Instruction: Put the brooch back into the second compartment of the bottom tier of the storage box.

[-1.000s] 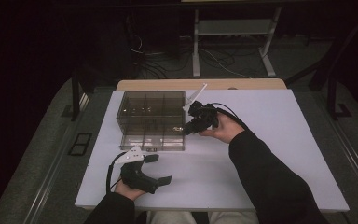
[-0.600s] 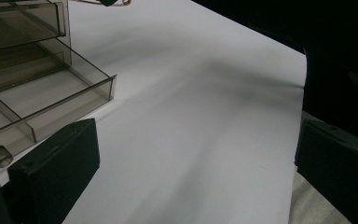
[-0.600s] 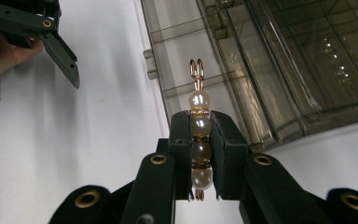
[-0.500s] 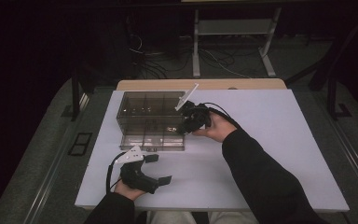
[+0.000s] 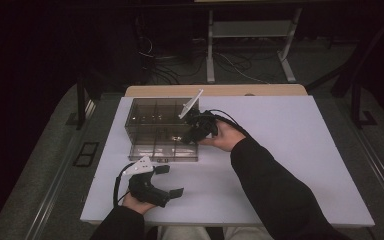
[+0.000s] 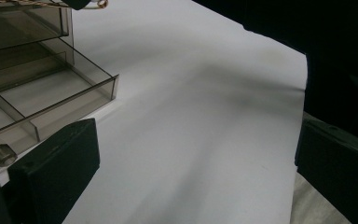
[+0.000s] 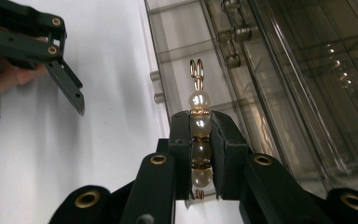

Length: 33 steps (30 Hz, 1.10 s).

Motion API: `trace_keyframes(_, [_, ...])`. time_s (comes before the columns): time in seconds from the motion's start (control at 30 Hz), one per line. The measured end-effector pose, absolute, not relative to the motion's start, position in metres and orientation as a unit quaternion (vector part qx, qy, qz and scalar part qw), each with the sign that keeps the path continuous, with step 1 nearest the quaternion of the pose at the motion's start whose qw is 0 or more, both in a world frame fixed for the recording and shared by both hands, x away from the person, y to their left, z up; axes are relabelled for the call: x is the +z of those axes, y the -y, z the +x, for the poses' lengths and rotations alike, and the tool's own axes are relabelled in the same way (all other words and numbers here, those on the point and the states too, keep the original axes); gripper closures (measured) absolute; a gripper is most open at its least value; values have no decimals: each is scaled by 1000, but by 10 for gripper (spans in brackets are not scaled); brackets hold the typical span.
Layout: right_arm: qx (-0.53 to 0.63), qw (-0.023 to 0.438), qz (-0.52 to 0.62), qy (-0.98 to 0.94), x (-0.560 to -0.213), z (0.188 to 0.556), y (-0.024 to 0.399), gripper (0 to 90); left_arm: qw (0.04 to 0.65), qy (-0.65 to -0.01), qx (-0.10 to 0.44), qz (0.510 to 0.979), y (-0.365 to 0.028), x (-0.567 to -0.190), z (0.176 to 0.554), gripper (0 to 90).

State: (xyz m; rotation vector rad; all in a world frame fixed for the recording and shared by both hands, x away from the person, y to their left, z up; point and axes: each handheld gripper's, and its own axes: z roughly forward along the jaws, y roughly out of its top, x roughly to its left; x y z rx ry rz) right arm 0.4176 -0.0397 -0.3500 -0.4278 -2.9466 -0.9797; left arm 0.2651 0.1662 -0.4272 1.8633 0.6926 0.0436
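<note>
A smoky clear compartment box (image 5: 162,131) stands on the white table top, left of the middle. My right gripper (image 5: 186,138) reaches over the box's right near part. In the right gripper view its jaws (image 7: 199,119) are shut on a short string of pearl beads with gold loops (image 7: 199,100), hanging above the box's compartments (image 7: 270,70). My left gripper (image 5: 169,180) rests near the table's front edge, below the box, with its jaws wide apart and nothing between them (image 6: 191,154). A corner of the box (image 6: 42,93) shows at that view's left.
The white table top (image 5: 300,150) stretches bare to the right of the person's right sleeve (image 5: 275,190). A wooden strip (image 5: 215,90) runs along the far edge. Behind it are a metal stand (image 5: 250,45) and cables on the dark floor.
My right gripper has moved left with the bead string, from beside the box's right edge to over the box. The left gripper has stayed where it was.
</note>
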Motion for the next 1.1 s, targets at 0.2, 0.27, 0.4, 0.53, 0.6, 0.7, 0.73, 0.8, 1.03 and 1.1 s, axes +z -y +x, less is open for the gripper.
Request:
trace_keyframes(0.2, [-312,4,-132,941,-350,418,29,788,547,-293,19,784,-166,-427,265,0])
trace_keyframes(0.27, [-312,5,-131,941,-351,419,23,788,547,-293,18,784,-166,-427,265,0])
trace_keyframes(0.4, [-311,2,-130,942,-352,419,18,788,549,-295,18,782,-167,-427,265,0])
trace_keyframes(0.53, [-311,2,-132,941,-354,420,11,788,548,-294,18,783,-167,-427,265,0])
trace_keyframes(0.6, [-309,3,-130,942,-355,420,8,788,548,-293,18,783,-167,-427,265,0])
trace_keyframes(0.7, [-308,3,-129,942,-358,421,3,788,549,-293,17,783,-167,-427,265,0])
trace_keyframes(0.73, [-309,3,-128,942,-358,421,2,788,549,-293,17,783,-167,-427,265,0])
trace_keyframes(0.8, [-309,4,-131,942,-361,422,-2,788,549,-294,17,782,-167,-427,265,0])
trace_keyframes(1.03, [-308,7,-133,942,-371,424,-10,787,550,-292,18,782,-168,-427,265,0])
trace_keyframes(1.1, [-307,6,-132,942,-375,425,-13,788,551,-294,17,781,-168,-426,265,0])
